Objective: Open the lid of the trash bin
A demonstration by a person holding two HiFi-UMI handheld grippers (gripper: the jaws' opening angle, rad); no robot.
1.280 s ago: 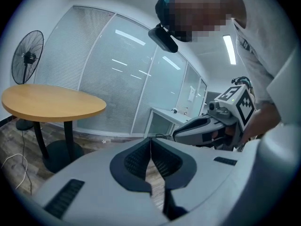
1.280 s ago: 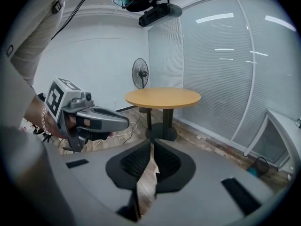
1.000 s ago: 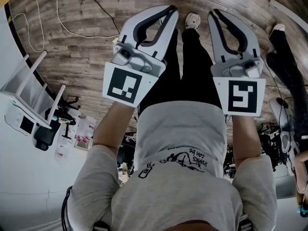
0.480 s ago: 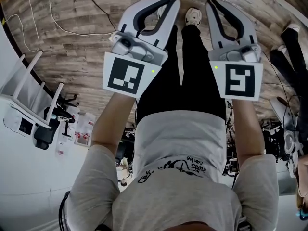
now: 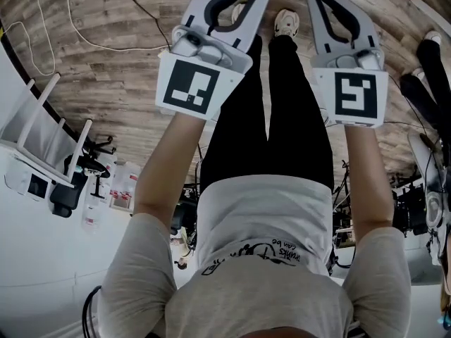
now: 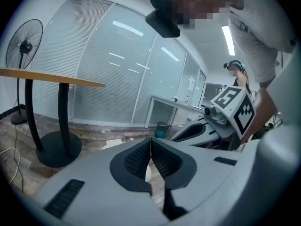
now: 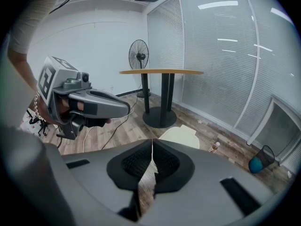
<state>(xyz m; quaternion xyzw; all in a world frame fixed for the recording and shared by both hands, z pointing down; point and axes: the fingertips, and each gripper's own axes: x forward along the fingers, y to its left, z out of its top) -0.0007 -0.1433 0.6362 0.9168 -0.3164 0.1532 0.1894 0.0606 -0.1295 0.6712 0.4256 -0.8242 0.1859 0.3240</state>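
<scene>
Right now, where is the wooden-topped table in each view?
Head view: not in it.
Left gripper view: the table is at far left, its black legs on a round base.
Right gripper view: the table is at centre, in front of the glass wall.
Shared landmark: the fan stands to the table's left in both gripper views.

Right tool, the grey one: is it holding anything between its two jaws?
No, the grey right tool has its jaws closed flat against each other, with nothing caught between them.
</scene>
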